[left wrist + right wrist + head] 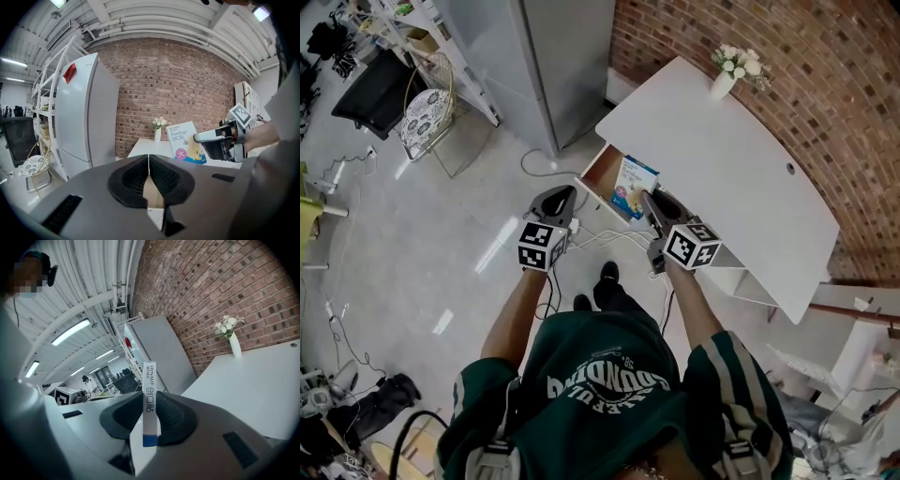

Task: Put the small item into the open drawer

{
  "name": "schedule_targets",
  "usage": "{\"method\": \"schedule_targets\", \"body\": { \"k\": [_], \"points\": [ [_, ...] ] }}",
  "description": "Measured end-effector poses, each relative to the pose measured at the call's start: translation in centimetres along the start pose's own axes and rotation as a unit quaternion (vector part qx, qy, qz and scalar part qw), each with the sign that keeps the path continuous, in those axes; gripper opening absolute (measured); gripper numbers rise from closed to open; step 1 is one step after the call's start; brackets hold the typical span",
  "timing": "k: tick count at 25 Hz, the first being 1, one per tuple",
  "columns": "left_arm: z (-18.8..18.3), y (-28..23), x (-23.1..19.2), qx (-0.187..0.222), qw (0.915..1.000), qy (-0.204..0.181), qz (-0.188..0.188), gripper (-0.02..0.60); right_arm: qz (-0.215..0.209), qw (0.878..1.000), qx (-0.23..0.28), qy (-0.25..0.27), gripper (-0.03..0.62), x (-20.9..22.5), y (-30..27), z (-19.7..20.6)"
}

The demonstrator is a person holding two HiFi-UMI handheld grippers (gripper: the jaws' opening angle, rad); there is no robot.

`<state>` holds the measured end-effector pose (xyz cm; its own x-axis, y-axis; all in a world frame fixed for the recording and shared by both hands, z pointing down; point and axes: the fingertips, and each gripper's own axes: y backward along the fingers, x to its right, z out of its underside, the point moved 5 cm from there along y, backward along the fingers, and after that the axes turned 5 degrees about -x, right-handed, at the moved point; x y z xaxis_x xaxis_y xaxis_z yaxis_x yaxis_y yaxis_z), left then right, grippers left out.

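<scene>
Holding: our right gripper [150, 414] clamps the bandage box [150, 380].
Left gripper [148, 163]: jaws together, empty.
Drawer [598, 172]: open; bandage box not yet inside, we judge.

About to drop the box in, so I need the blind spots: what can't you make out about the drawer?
- Head view: inside of the drawer mostly covered by the bandage box and right gripper.
- Left gripper view: the body of the left gripper blocks nearly all of the drawer.
- Right gripper view: drawer not in frame.
</scene>
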<state>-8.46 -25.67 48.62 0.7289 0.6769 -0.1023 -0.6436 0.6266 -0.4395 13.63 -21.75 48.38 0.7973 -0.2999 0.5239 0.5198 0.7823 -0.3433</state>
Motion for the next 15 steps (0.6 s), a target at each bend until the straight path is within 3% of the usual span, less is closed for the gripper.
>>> {"method": "schedule_targets", "body": {
  "k": [8, 15],
  "points": [
    [-2.4, -4.4, -1.1, -0.002, 0.9999, 0.001, -0.013, 0.020, -0.013, 1.000, -0.005, -0.003, 0.101, 3.6, -2.4, -3.0],
    [-2.7, -6.0, -1.4, -0.006, 0.9998, 0.006, -0.019, 0.020, -0.021, 1.000, -0.014, -0.006, 0.101, 5.0, -3.7, -3.3]
  ]
}}
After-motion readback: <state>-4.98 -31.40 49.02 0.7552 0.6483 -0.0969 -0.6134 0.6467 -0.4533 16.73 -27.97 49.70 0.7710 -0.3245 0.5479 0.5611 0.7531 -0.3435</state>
